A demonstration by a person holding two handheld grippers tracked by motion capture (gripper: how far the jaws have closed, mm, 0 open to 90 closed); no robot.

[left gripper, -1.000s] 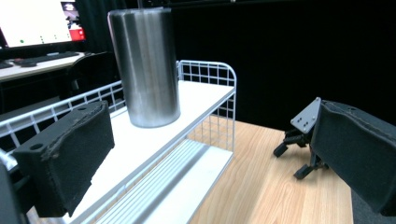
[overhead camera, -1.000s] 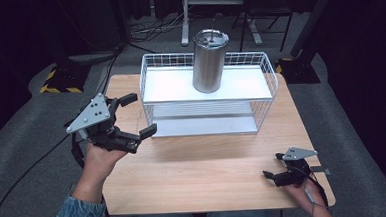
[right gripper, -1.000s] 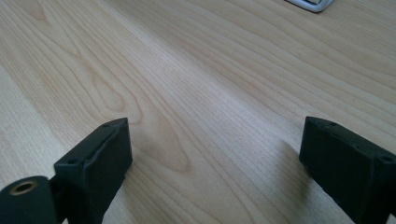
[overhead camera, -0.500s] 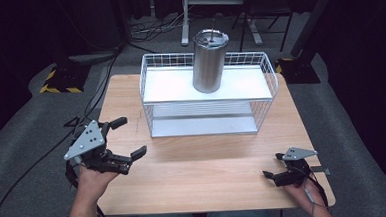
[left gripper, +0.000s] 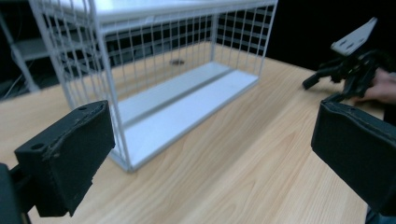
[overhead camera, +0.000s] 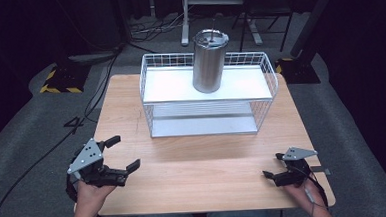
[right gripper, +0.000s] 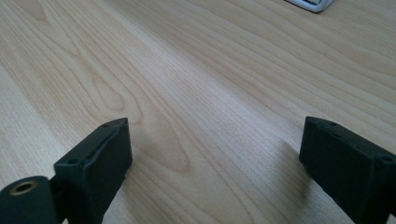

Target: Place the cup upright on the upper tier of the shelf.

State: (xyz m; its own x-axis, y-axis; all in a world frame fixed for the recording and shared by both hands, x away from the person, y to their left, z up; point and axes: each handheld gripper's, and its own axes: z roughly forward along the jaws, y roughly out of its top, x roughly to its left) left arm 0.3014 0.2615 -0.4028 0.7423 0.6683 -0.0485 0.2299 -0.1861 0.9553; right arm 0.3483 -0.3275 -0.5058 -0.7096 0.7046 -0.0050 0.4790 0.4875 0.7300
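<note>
Held at the table's near left corner, the left gripper (overhead camera: 122, 153) is seen with its jaws spread wide and nothing between them; in the left gripper view its pads (left gripper: 70, 158) are shown as blocky, matt black and slightly frayed at the edges. A grey three-cornered plate is carried on top of it. The right gripper (overhead camera: 274, 166) is held low at the near right corner, its jaws also well apart and empty, with only bare wood seen between them in the right gripper view.

The table (overhead camera: 204, 168) is made of pale wood with a plain flowing grain. A white wire rack (overhead camera: 208, 95) with two flat white shelves and thin gridded walls stands on its far half, well apart from both grippers. On the upper shelf a tumbler (overhead camera: 208, 61) is stood upright, slightly left of the shelf's middle. It is cylindrical, tapered a little toward the base, of brushed grey metal with a dull sheen, and is closed by a clear lid. The lower shelf (left gripper: 187, 109) lies bare and smooth.
</note>
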